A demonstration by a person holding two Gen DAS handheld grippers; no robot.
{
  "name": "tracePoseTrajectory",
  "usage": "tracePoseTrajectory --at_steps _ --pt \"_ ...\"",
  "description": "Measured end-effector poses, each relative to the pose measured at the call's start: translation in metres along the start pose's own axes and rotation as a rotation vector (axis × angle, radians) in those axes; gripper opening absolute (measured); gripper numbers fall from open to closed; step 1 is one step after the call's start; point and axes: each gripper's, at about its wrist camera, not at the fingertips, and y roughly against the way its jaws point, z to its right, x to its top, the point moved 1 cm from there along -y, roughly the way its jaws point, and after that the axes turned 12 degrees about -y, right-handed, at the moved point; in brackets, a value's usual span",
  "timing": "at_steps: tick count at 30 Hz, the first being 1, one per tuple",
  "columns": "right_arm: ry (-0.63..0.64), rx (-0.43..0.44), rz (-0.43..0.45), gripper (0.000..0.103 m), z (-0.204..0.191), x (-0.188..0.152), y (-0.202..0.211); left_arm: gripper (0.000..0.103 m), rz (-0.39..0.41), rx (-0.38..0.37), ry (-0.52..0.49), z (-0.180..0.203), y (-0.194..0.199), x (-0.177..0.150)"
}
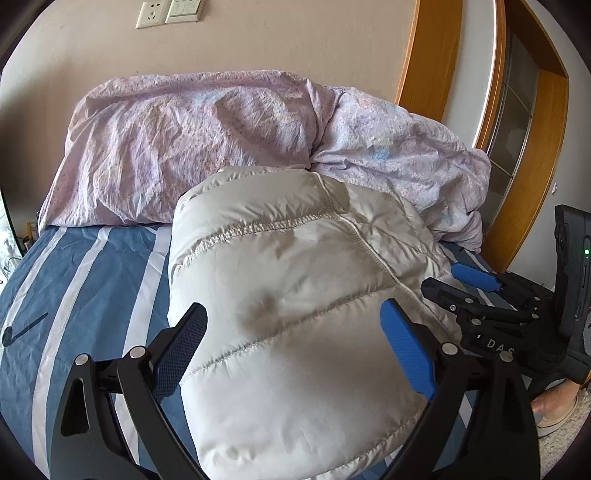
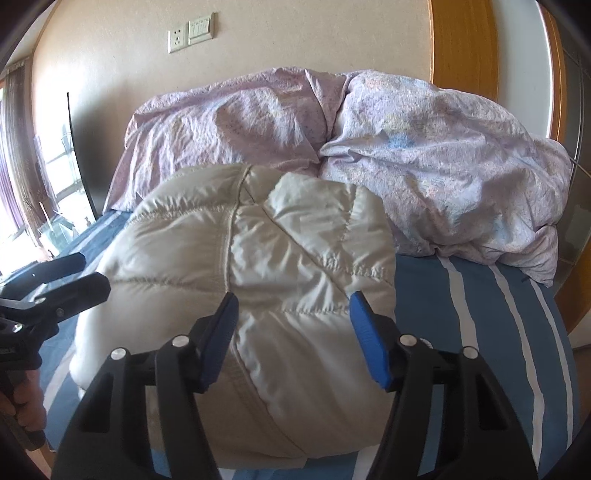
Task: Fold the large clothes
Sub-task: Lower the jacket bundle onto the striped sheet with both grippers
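A cream quilted puffer jacket (image 1: 295, 258) lies folded into a thick bundle on the blue striped bed sheet (image 1: 92, 280). My left gripper (image 1: 291, 306) is open wide over the bundle's near end, one finger to each side, pads not pressing it. In the right wrist view the same jacket (image 2: 258, 251) fills the middle. My right gripper (image 2: 293, 295) hovers above its near part, jaws apart, nothing pinched. The right gripper (image 1: 441, 277) also shows at the jacket's right edge. The left gripper (image 2: 94, 271) appears at the jacket's left edge.
A crumpled lilac duvet (image 1: 221, 140) is heaped behind the jacket against the beige wall. A wooden door frame (image 1: 436, 55) stands at the right. Wall sockets (image 2: 190, 33) sit above the bed and a window (image 2: 22, 166) is to the left. A hand (image 2: 26, 402) holds the left tool.
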Motion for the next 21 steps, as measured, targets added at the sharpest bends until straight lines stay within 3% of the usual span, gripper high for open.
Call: tracePoseTrajectory --at_steps 4,21 --pt "0.007 -0.026 -0.013 0.062 0.001 -0.010 -0.014 0.096 -0.040 0.017 -0.014 0.003 -0.015 -0.007" --pt "-0.060 0.013 -0.090 0.065 0.012 -0.023 -0.053 0.101 -0.062 0.049 -0.041 0.010 -0.041 -0.019"
